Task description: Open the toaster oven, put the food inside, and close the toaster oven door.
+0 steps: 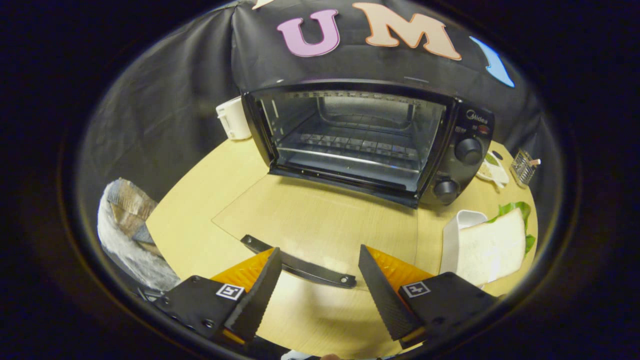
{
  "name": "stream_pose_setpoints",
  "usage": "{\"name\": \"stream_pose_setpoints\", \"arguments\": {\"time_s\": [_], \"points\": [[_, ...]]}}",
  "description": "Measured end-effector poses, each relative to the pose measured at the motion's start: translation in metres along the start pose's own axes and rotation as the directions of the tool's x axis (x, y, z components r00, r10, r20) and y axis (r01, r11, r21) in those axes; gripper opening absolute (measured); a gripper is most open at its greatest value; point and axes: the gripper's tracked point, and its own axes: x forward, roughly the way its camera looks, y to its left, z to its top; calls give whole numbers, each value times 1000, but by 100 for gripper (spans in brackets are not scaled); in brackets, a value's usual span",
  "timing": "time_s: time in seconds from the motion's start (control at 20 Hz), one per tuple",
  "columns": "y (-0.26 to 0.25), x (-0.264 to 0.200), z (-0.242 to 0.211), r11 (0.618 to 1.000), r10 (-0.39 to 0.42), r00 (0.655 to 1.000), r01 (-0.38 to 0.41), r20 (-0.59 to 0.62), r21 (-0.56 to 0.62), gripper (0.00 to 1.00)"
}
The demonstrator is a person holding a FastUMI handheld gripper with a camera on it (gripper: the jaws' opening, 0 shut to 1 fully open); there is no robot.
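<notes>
Here the hand-held gripper [316, 257] hangs released above the wooden worktop [200, 200], its fingers spread apart and holding nothing. The toaster oven [365, 135] stands beyond them with its glass door [320, 220] folded flat onto the worktop; the door's dark handle [300, 265] lies just ahead of the fingers, crossing the gap between them. A sandwich [492, 245] with lettuce leans on a white dish [457, 232], beside the oven's knobs [468, 150].

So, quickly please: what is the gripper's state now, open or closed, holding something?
Gripper: open, holding nothing; its fingers sit apart over the oven door's handle.
</notes>
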Motion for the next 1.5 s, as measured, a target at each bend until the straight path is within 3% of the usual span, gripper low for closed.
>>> {"name": "stream_pose_setpoints", "arguments": {"time_s": [0.2, 0.4, 0.85, 1.1, 1.5], "points": [[-6, -11, 9, 999, 27, 999, -28, 37, 25, 98], [-34, -30, 35, 999, -1, 991, -3, 131, 32, 98], [-178, -95, 101, 976, -215, 923, 194, 318, 96, 98], [-252, -108, 77, 947, -316, 906, 284, 281, 147, 98], [-269, -74, 9, 949, -248, 959, 214, 134, 230, 98]]}}
